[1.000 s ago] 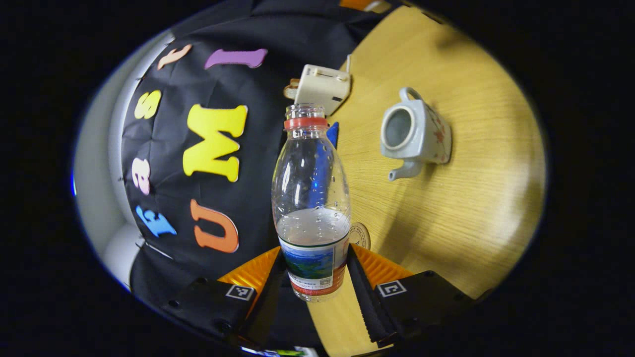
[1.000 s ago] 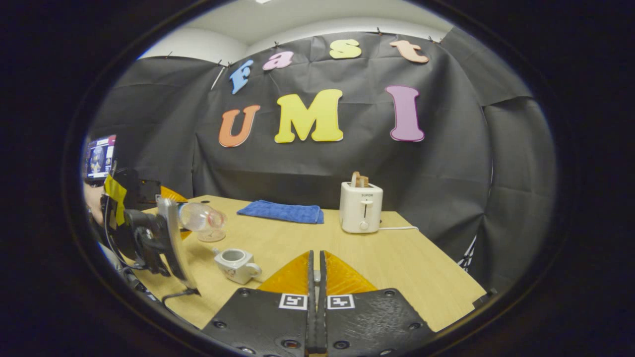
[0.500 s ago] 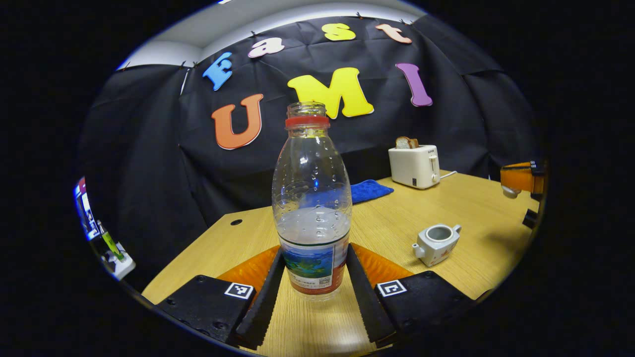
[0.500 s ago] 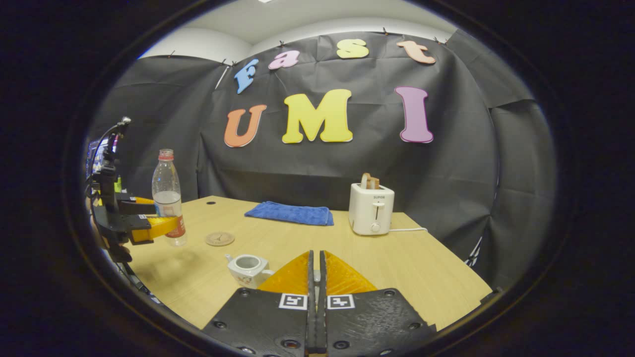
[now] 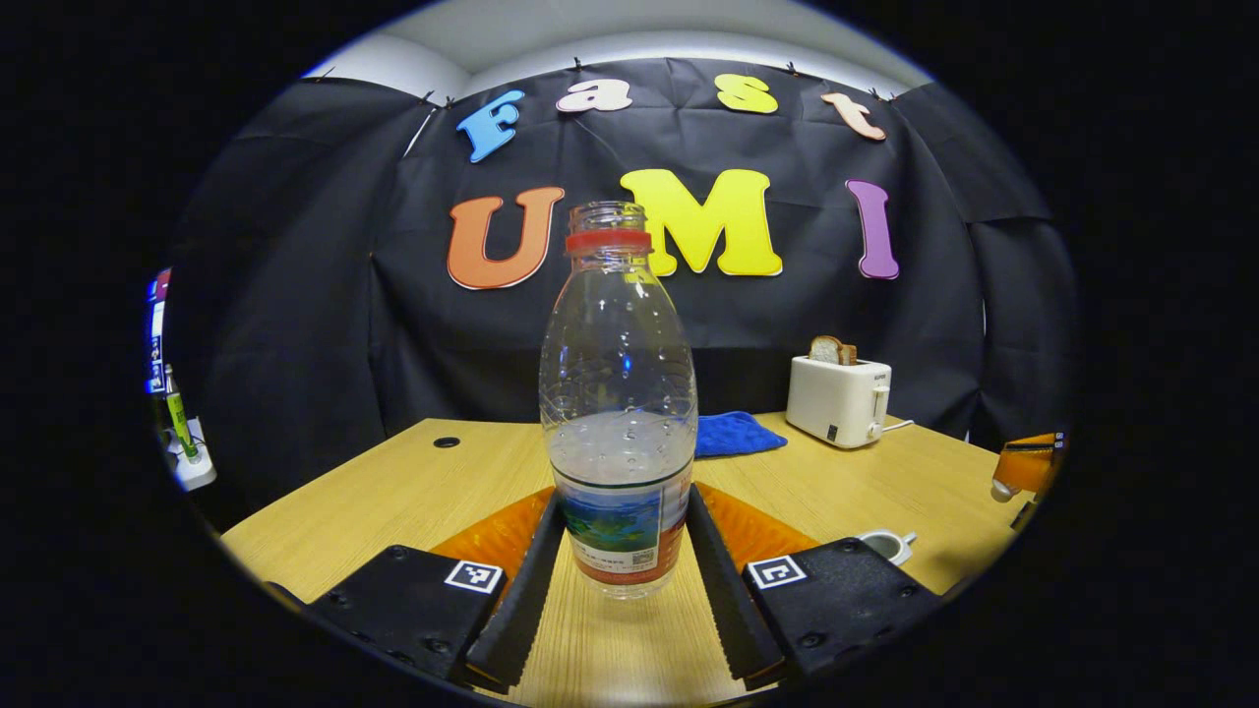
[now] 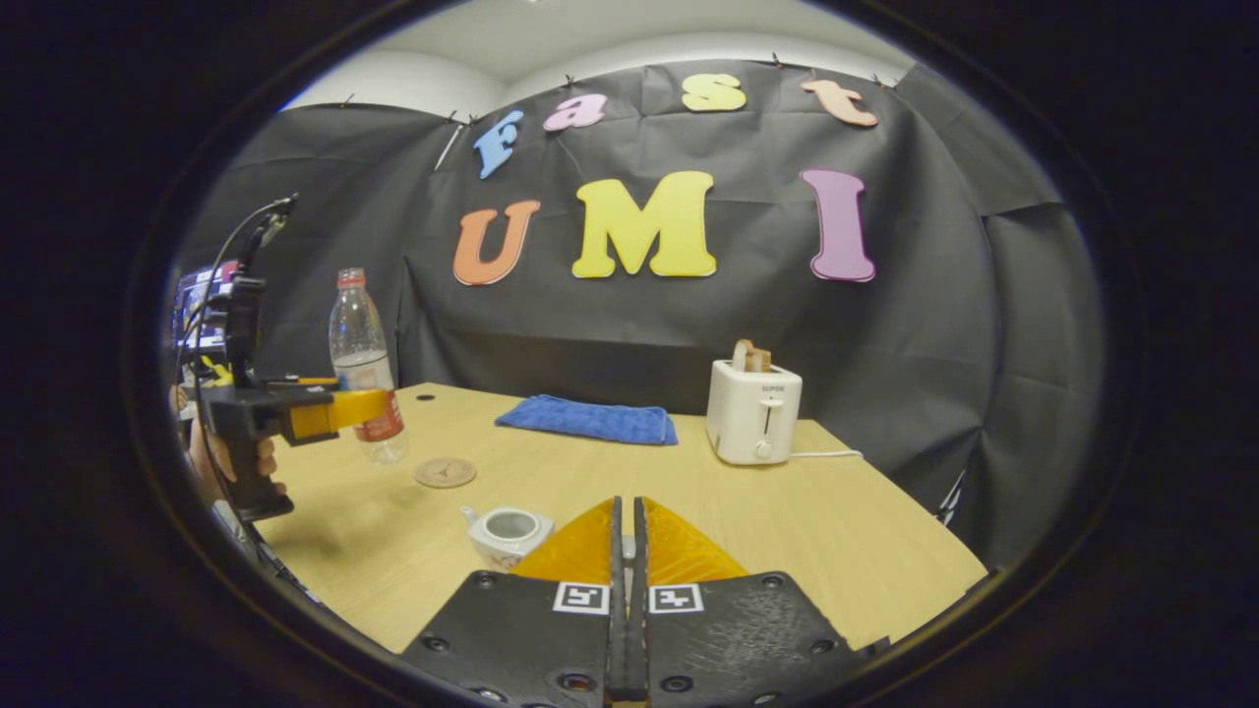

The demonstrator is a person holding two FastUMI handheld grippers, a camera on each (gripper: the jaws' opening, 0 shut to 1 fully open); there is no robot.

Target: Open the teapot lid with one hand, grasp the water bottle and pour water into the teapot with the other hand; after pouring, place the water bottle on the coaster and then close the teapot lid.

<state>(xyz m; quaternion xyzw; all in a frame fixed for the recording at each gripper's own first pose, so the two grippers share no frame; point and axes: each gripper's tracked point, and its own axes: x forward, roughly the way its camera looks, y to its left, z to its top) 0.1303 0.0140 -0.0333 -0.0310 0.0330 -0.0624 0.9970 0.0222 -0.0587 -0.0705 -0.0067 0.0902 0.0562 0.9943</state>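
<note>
We hold the water bottle (image 5: 618, 413) upright between the fingers of our left gripper (image 5: 620, 580), both pressing its labelled lower part; it is uncapped and partly full, raised above the table (image 5: 413, 492). In the right gripper view, the coaster (image 6: 445, 473) lies just beside the bottle's base, toward our right gripper (image 6: 627, 551), whose fingers are closed together, though whether they pinch the lid we cannot tell. The lidless teapot (image 6: 507, 533) sits just left of those fingers.
</note>
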